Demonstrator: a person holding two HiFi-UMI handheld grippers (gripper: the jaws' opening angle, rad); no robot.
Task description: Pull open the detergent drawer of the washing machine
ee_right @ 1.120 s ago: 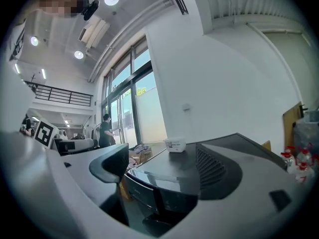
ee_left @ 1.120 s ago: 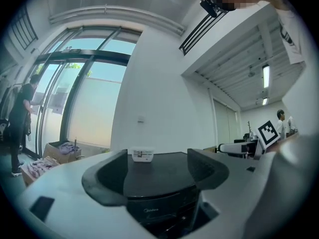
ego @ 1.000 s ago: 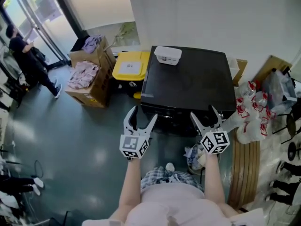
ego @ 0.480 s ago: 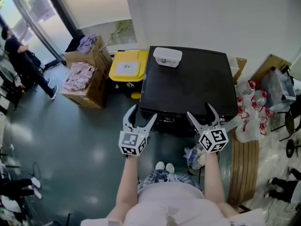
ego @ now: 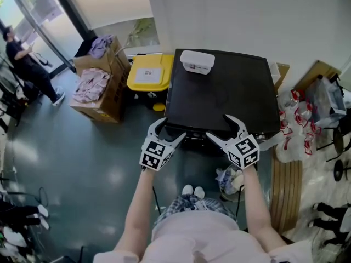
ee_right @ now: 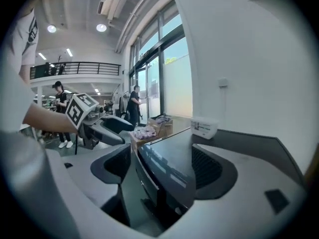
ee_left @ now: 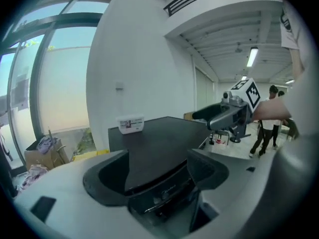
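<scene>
Black sheet metal forms the flat top of the washing machine (ego: 219, 89), which is set against the white wall at 12 o'clock from the operator. In the head view the detergent drawer cannot be told apart from the rest of the dark front strip (ego: 193, 139). In the left gripper view that strip is seen as one flush band below the top edge, so the drawer is read as not yet pulled out.

The left gripper (ego: 169, 129) is held just in front of the machine, at the 7 o'clock corner of the top. Its fingers (ee_left: 105, 179) are spread wide and nothing is pinched. The front corner of the machine is framed between them; contact cannot be confirmed.

The right gripper (ego: 221, 127) is held at the 5 o'clock part of the same front edge and is angled inward toward the left gripper. Its fingers (ee_right: 214, 171) are spread, have just been closing slightly, and grip nothing. The machine's top edge is seen in the gap between them; whether it is touched cannot be told.

A white container (ego: 196, 62) is placed on the top near the far edge, at 11 o'clock. A yellow bin (ego: 149, 74) is set just beside the machine at 9 o'clock, and cardboard boxes (ego: 104, 95) holding clothing are set beyond the bin. White bags (ego: 293, 133) with red print are piled at 3 o'clock. A person (ego: 24, 64) is seen well apart at 10 o'clock on the glossy grey-green floor (ego: 82, 163).
</scene>
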